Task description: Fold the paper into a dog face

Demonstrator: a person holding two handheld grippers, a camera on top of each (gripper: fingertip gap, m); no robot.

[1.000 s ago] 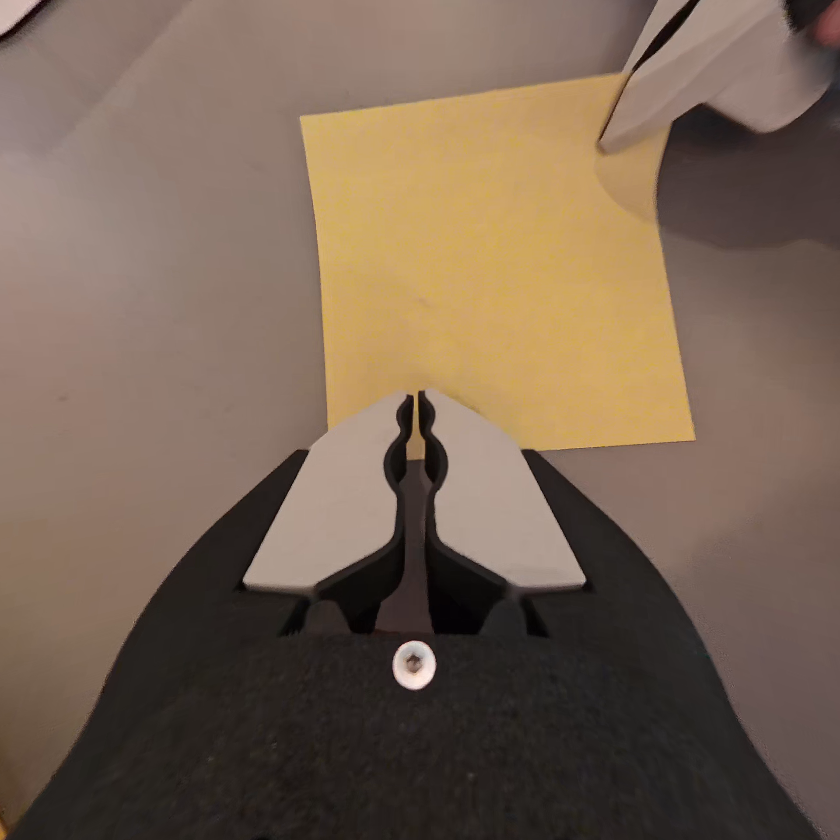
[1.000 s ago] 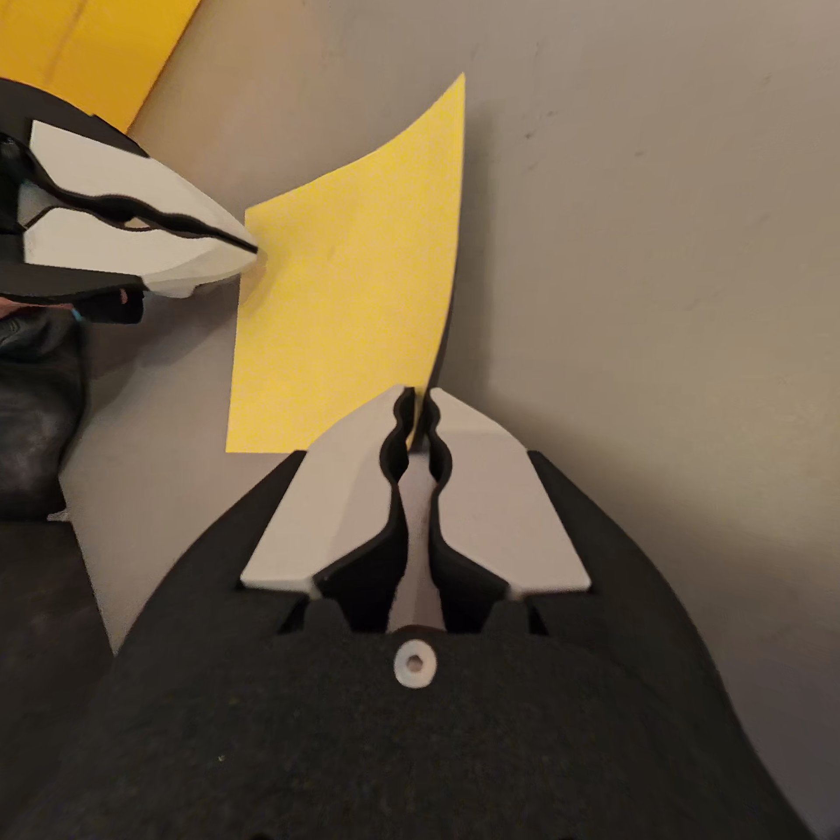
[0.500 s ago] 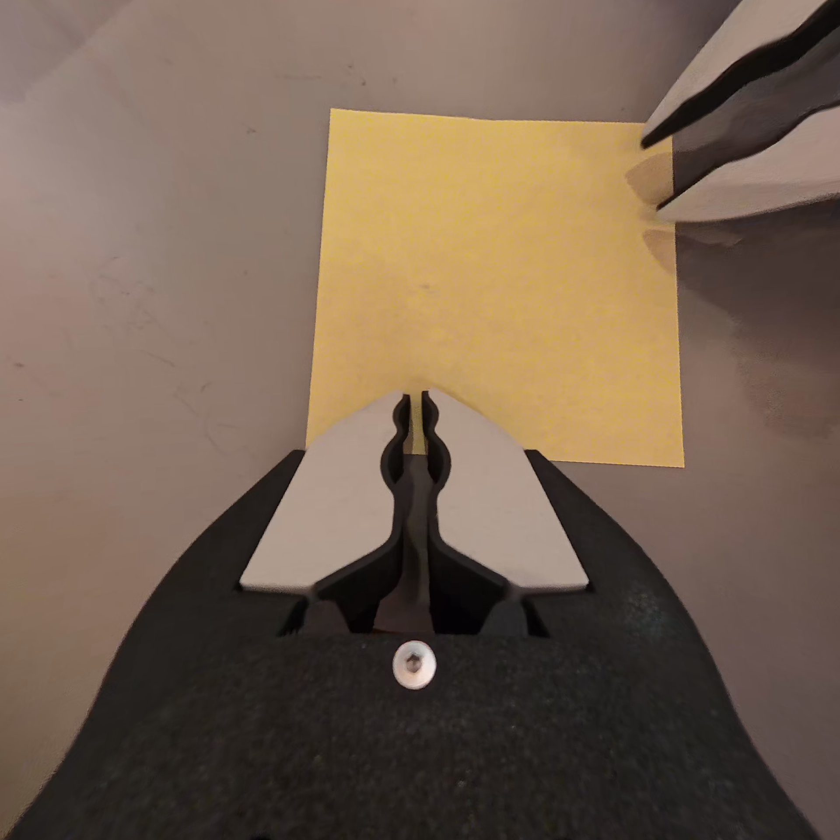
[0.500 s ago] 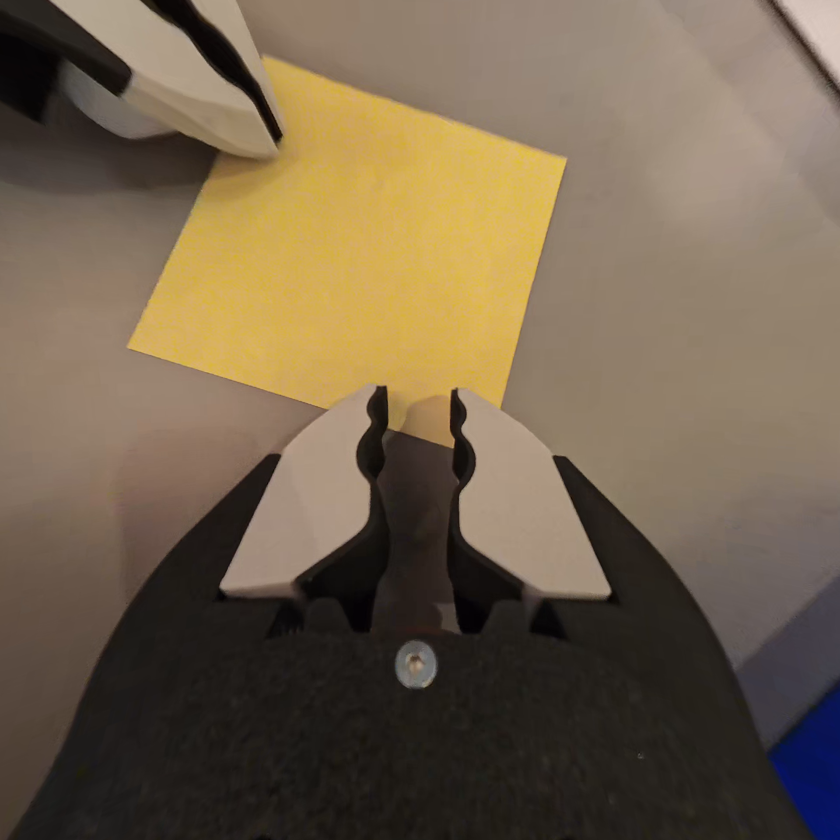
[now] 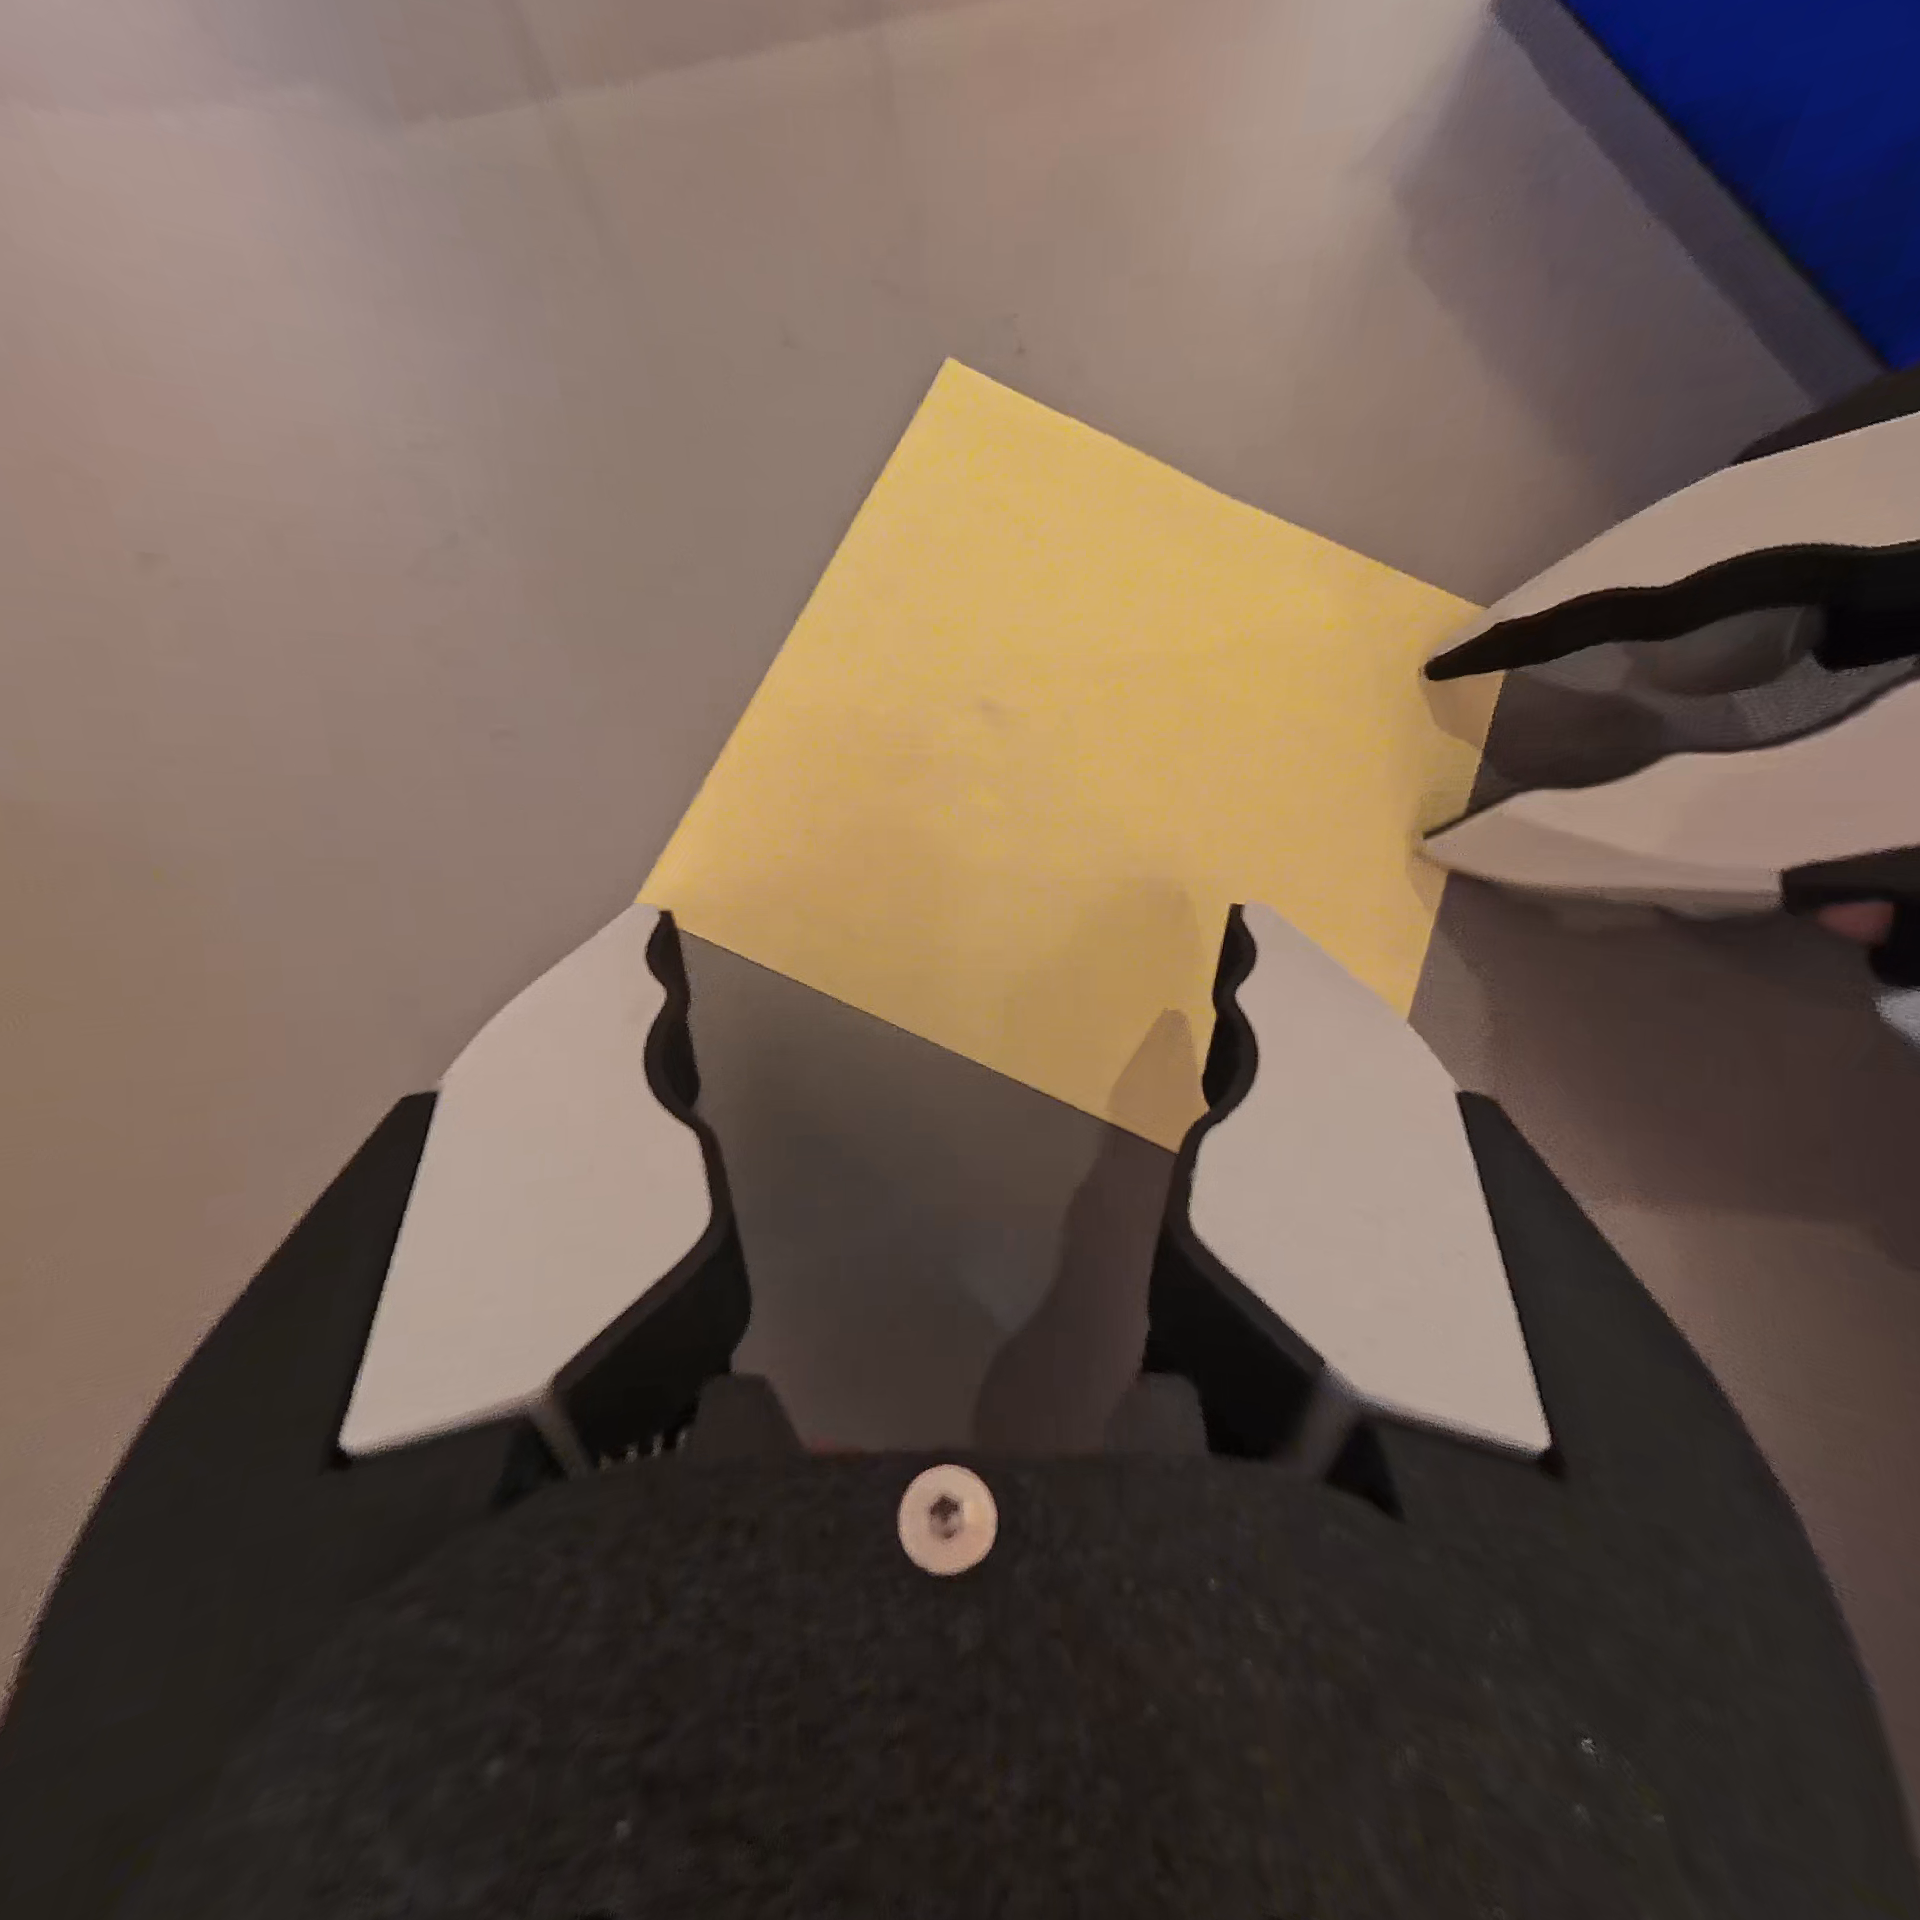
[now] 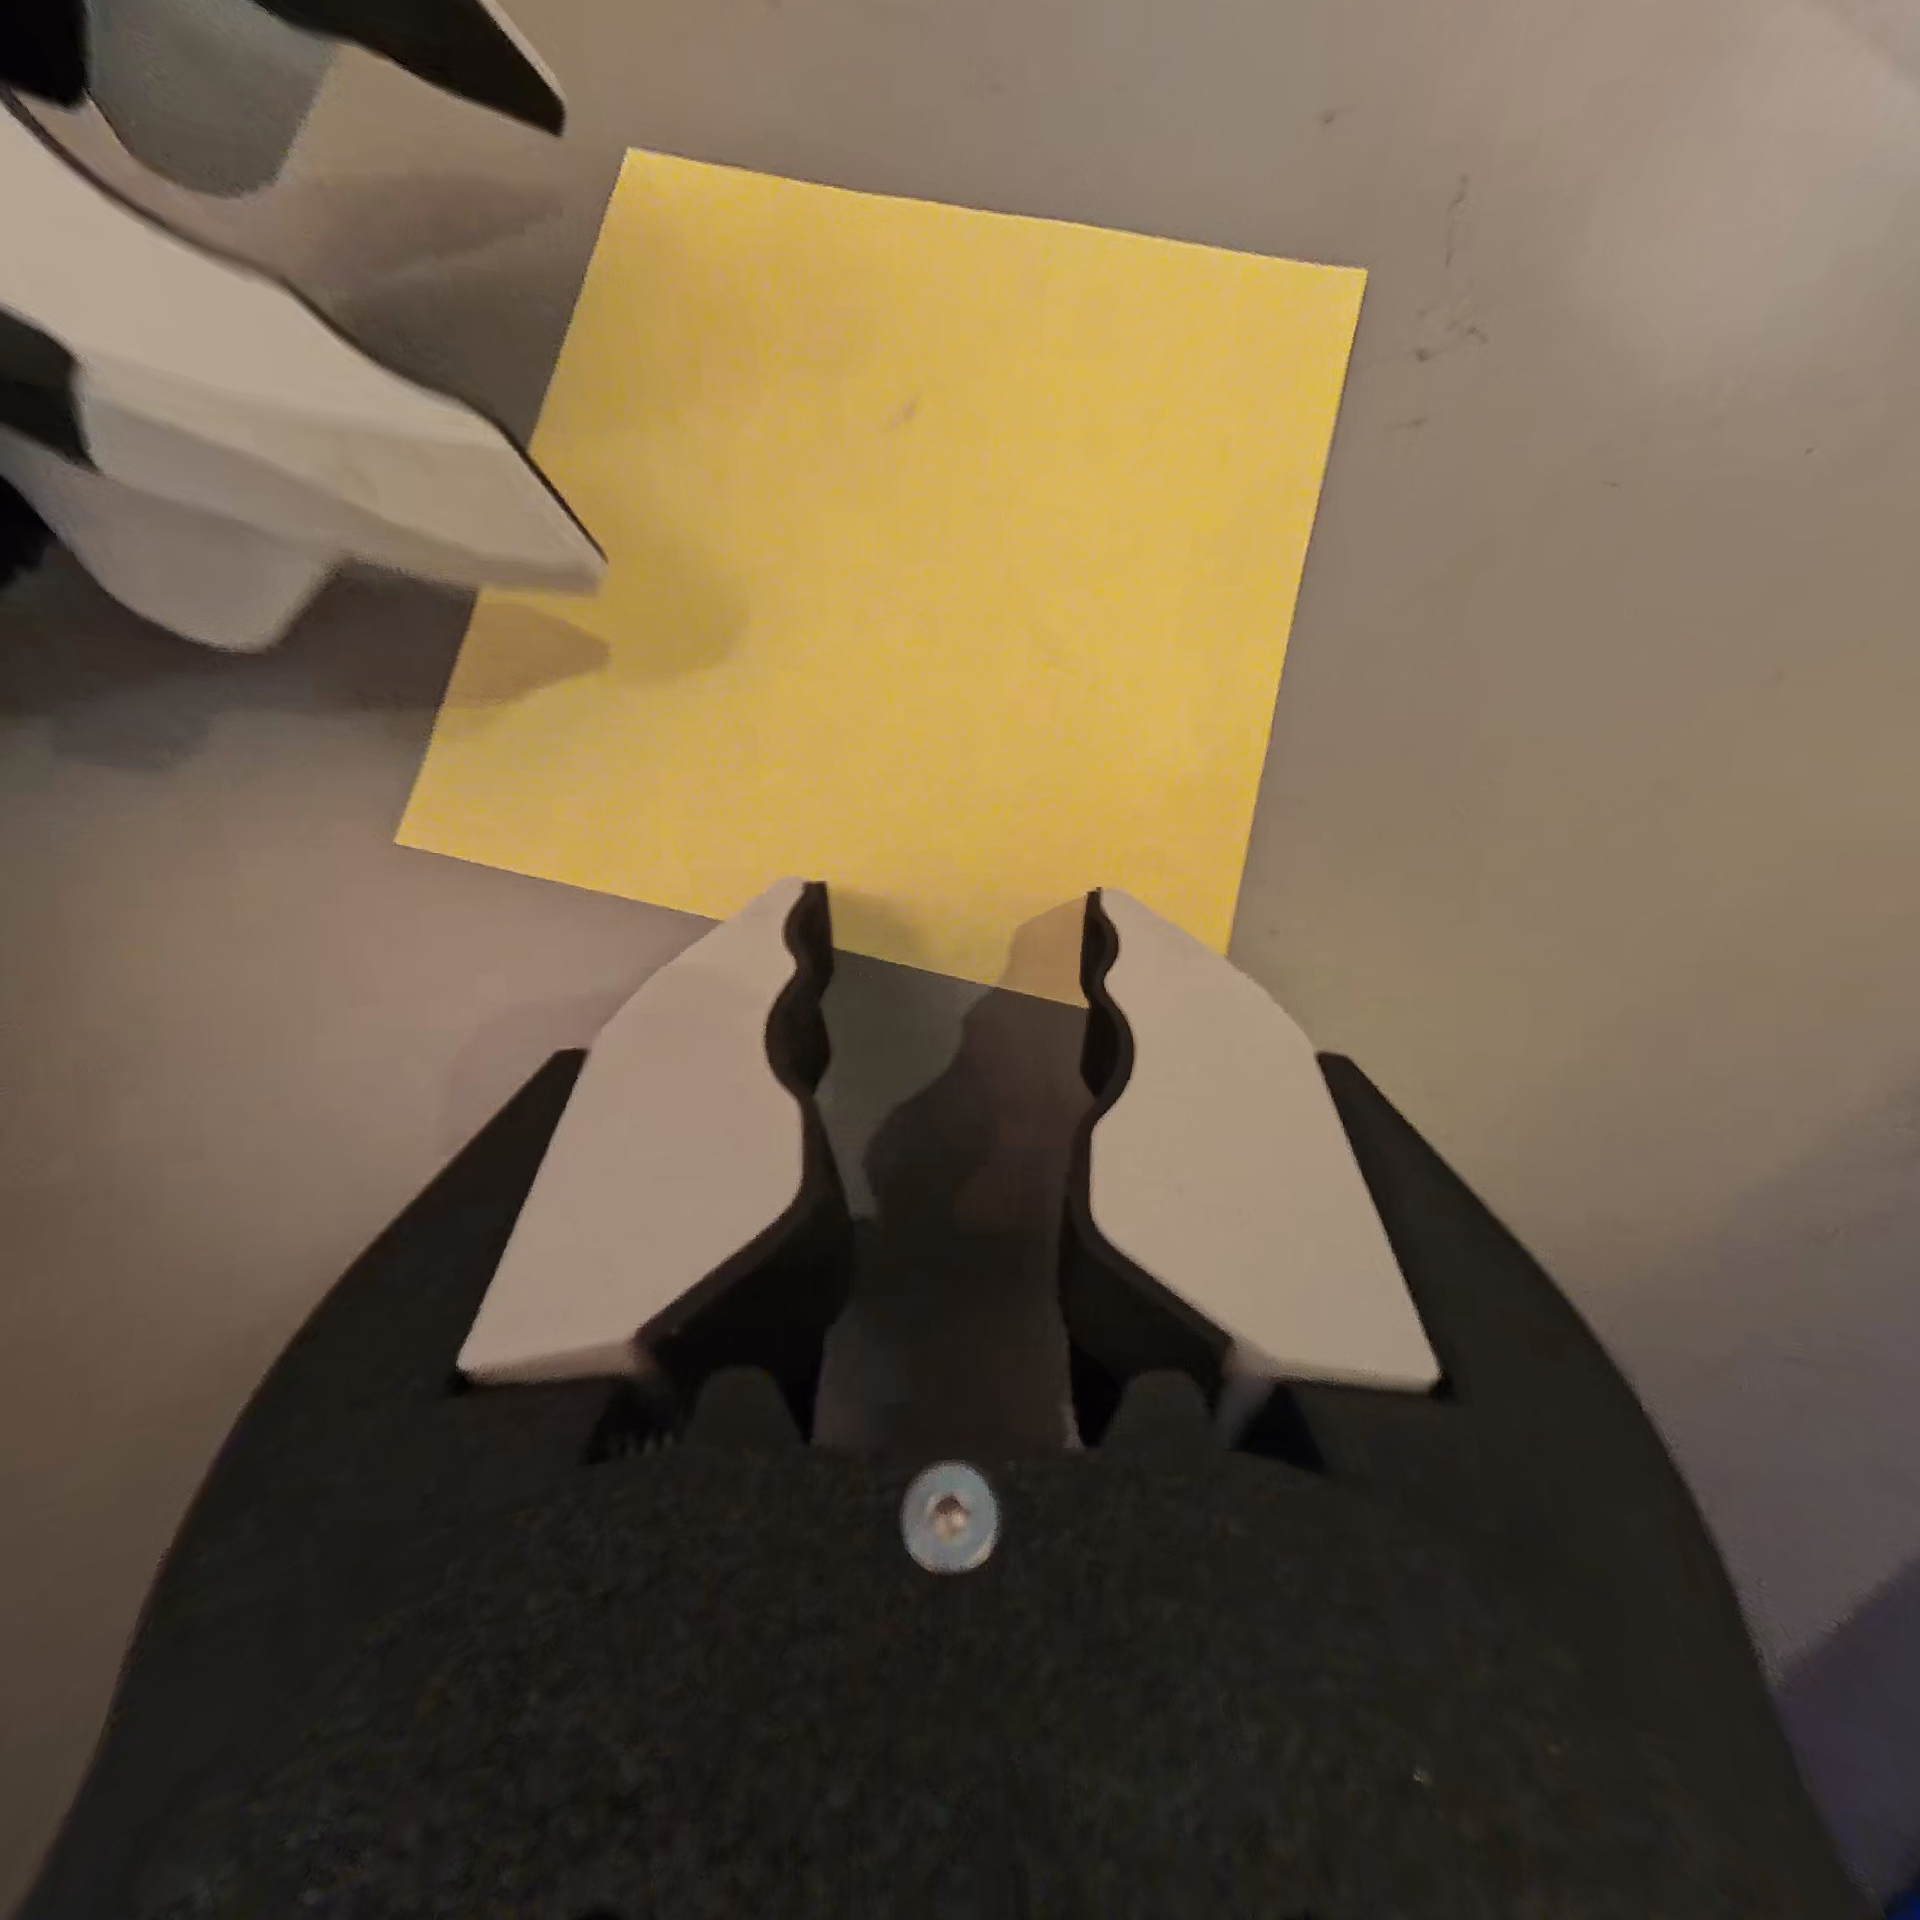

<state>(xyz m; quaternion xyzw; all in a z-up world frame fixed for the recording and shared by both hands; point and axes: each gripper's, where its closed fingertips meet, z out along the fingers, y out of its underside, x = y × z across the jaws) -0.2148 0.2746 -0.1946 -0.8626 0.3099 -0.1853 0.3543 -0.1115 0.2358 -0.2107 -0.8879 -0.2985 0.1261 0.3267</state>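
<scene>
A square yellow paper [image 5: 1049, 748] lies flat and unfolded on the grey table; it also shows in the right wrist view [image 6: 914, 561]. My left gripper [image 5: 945, 914] is open and empty, its tips just above the paper's near edge. My right gripper [image 6: 956, 894] is open and empty, its tips at the paper's near edge close to one corner. In the left wrist view the right gripper [image 5: 1439, 748] shows at the paper's right corner. In the right wrist view the left gripper [image 6: 566, 332] shows over the paper's left side.
The grey table [image 5: 364, 520] surrounds the paper on all sides. A blue surface [image 5: 1766, 135] shows past the table's far right edge in the left wrist view.
Both grippers were shut on the paper's edges and held it raised. They lowered it flat, then opened and let go. The left gripper opened wide and drew back.
</scene>
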